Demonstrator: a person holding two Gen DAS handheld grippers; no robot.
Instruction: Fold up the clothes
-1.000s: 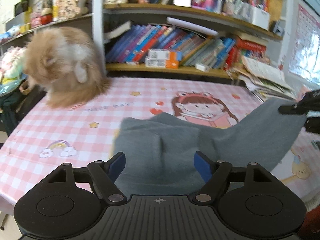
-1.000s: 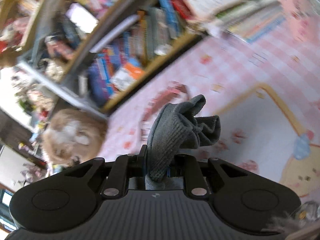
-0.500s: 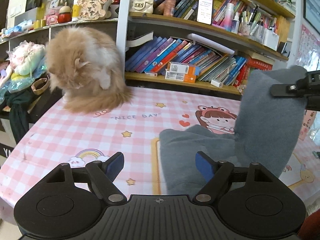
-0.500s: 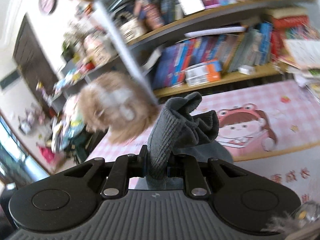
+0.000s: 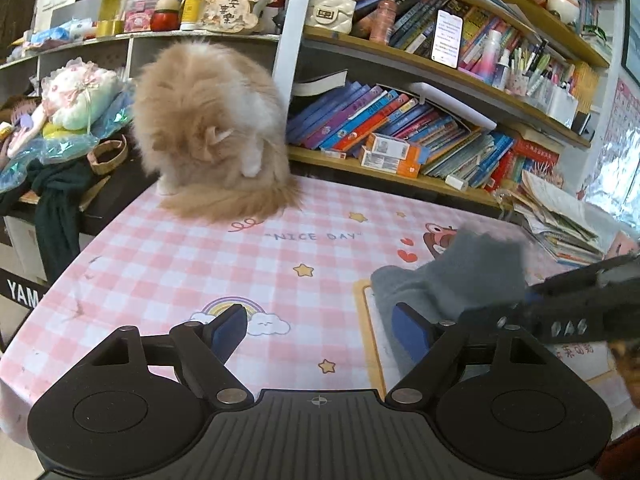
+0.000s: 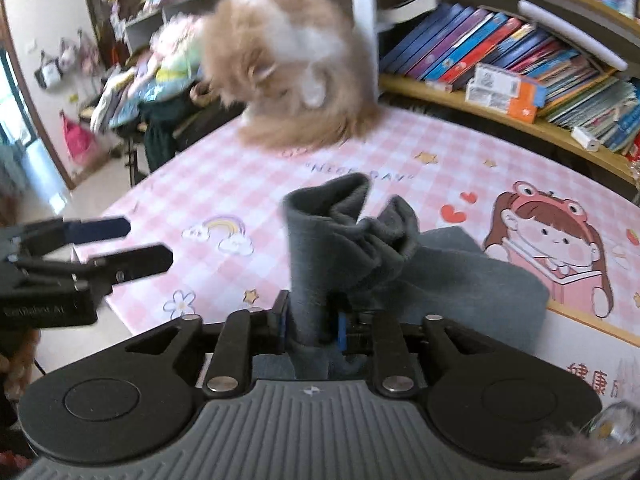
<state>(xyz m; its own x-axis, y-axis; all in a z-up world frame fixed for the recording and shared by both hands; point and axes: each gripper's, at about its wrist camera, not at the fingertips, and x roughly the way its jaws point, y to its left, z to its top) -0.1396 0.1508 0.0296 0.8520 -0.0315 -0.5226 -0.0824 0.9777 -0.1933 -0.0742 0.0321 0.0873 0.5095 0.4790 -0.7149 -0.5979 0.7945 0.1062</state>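
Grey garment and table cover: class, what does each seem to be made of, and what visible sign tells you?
Grey garment: soft matte knit or fleece, probably; it bunches into limp folds where the right gripper pinches it.
Table cover: likely wipeable plastic or oilcloth; it lies smooth and flat, with printed pink checks and cartoons.

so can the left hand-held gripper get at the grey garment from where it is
Probably yes: the left hand-held gripper is open, and the grey garment lies just ahead to its right with only bare tablecloth between.
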